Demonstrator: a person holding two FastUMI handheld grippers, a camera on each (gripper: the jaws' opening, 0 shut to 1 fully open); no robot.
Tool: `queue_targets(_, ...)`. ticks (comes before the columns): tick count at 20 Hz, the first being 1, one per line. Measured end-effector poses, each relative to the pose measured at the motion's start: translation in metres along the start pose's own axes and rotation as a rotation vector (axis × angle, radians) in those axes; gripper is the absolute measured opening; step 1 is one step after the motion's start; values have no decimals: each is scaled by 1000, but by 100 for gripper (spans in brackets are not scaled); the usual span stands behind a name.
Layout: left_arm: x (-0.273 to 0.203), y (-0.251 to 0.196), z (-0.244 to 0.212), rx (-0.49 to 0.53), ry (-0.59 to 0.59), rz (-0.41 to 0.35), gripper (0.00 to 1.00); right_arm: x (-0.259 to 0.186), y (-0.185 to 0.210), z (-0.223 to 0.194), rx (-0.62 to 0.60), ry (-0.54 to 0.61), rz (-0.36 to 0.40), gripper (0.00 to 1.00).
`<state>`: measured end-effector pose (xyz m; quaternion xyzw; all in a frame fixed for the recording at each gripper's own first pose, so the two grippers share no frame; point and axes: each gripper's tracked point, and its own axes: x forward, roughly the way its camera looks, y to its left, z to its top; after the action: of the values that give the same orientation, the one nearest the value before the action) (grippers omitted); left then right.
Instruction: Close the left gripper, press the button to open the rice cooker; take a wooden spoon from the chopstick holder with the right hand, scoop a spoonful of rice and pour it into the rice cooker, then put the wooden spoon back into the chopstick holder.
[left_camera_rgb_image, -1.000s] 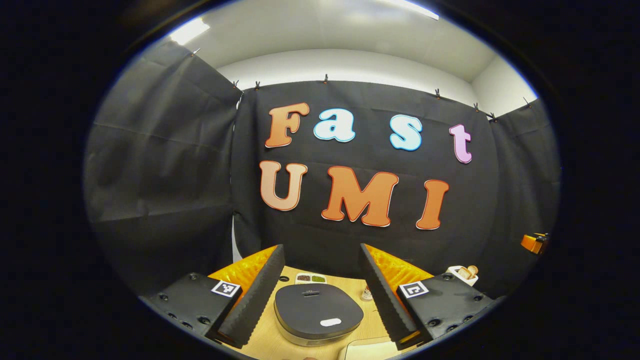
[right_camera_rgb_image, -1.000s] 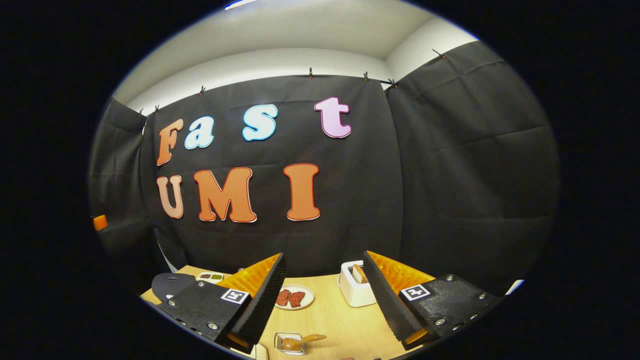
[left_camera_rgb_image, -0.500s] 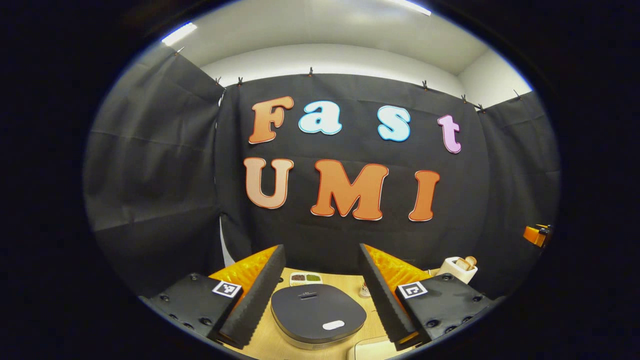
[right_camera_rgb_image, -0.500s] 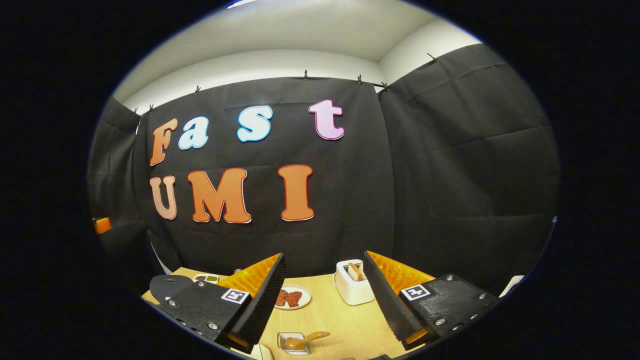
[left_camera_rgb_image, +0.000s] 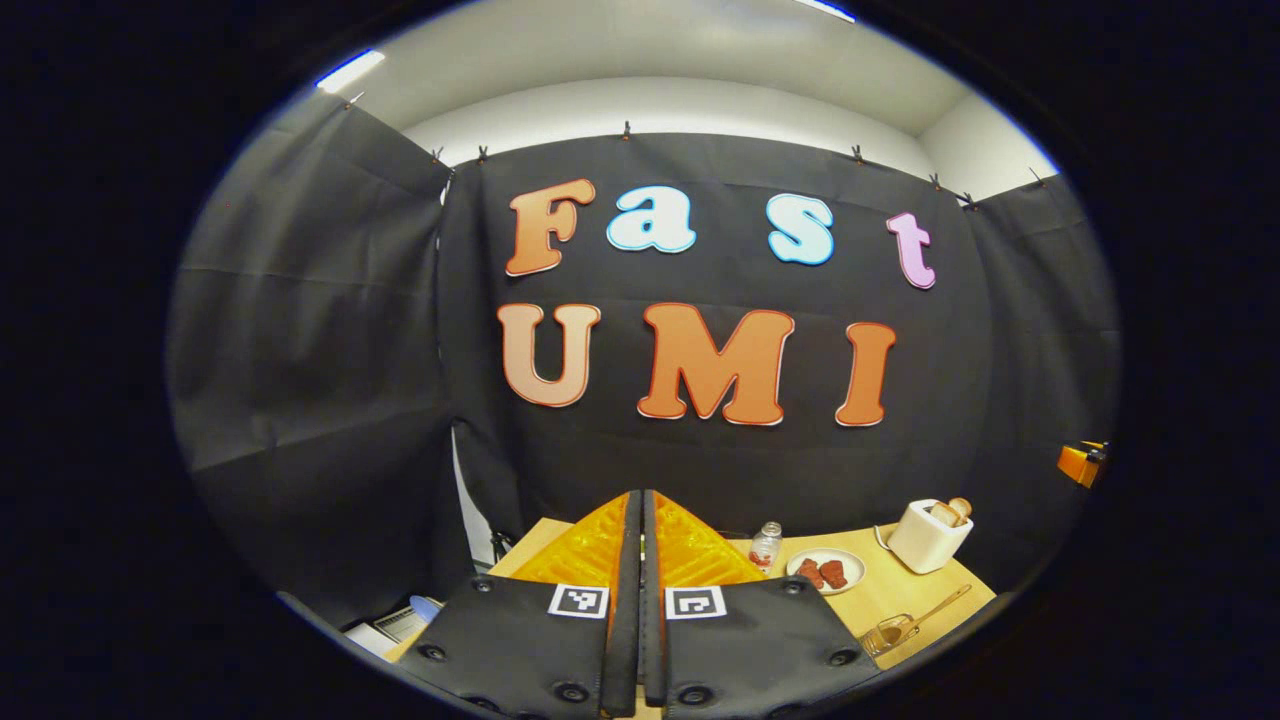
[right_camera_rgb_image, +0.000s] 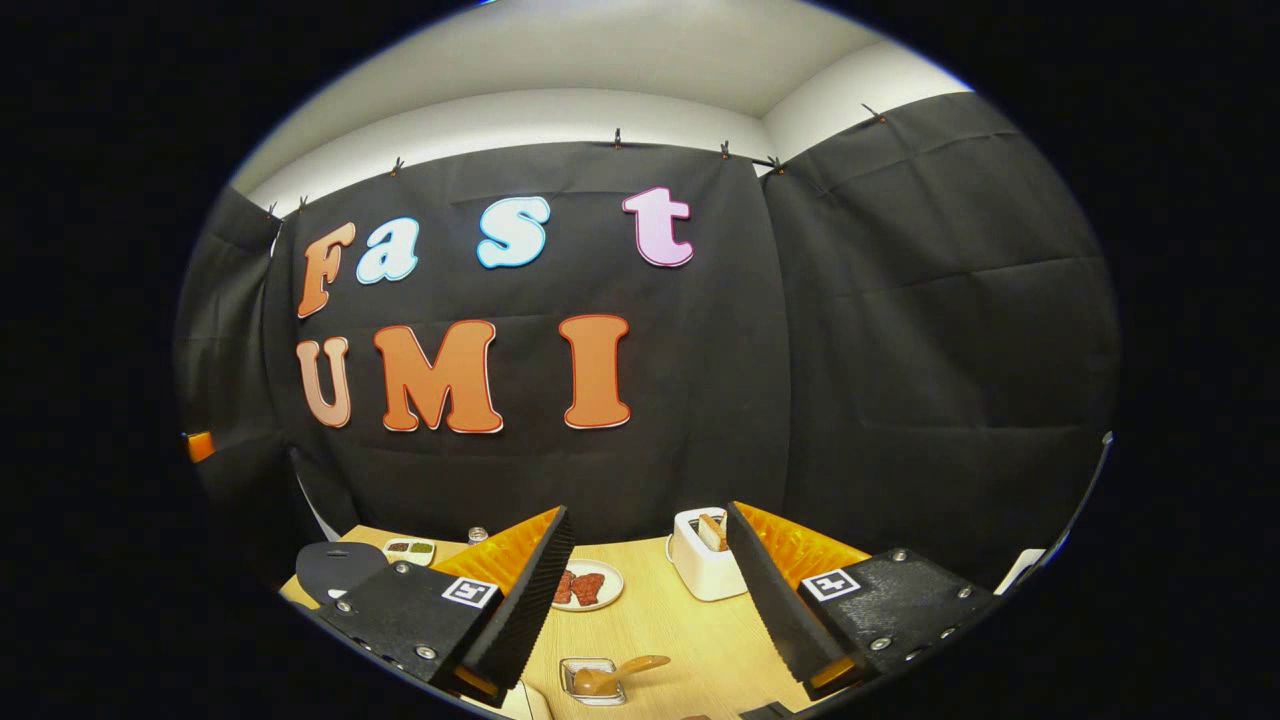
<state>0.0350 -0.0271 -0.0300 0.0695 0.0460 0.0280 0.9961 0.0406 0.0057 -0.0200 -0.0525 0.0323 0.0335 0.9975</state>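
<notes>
The left gripper (left_camera_rgb_image: 641, 600) has just brought its fingers together until they touch, holding nothing; half a second ago they stood wide apart with the rice cooker framed between them. That finishes the first step, so I judge the next is to lower the closed tips onto the lid's button. In the left gripper view the cooker has slipped out of sight, hidden below the closed fingers or off to one side, and the view now looks further right along the wooden surface (left_camera_rgb_image: 880, 590). In the right gripper view the rice cooker (right_camera_rgb_image: 335, 568) sits at the surface's left edge with its dark lid down, part hidden by that gripper's own finger. The right gripper (right_camera_rgb_image: 648, 590) is empty, its fingers wide, hovering over the near middle of the surface. Towards the back right stands the white chopstick holder (right_camera_rgb_image: 703, 567) with wooden handles poking out of its top; which one is the wooden spoon I cannot tell. A small clear dish (right_camera_rgb_image: 590, 678) near the front edge holds a wooden scoop (right_camera_rgb_image: 620, 669) resting in it. A white plate (right_camera_rgb_image: 588, 587) in the middle carries reddish-brown pieces, a divided tray (right_camera_rgb_image: 409, 549) at the back left holds dark and green fillings, and a small jar (left_camera_rgb_image: 765, 545) stands at the back edge.
</notes>
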Motion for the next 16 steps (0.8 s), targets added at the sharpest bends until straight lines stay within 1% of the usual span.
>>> queue_targets(1,-3,0,1,2,-1,4,10,1,1,-1,0,2,0,95)
queue_targets(2,5,-3,-5,2,1,-1,8,2,4,-3,2,7,6,97)
queue_targets(3,7,-5,-10,-8,21,-29,6,2,6,-5,3,14,10,95)
queue_targets(4,9,-9,-20,-15,49,-46,4,2,6,-7,0,22,12,95)
queue_targets(6,17,-19,-42,-9,104,-72,4,3,5,-12,-12,31,6,95)
queue_targets(7,22,-24,-55,-5,129,-85,6,3,4,-13,-16,34,4,95)
queue_targets(9,30,-36,-80,-16,182,-106,5,4,3,-18,-18,44,8,95)
queue_targets(12,46,-46,-126,2,265,-129,5,5,-6,-25,-13,65,-8,95)
queue_targets(15,56,-56,-174,-6,371,-148,5,4,-14,-31,-22,82,-27,95)
queue_targets(16,58,-57,-186,3,392,-151,7,3,-17,-34,-27,90,-33,95)
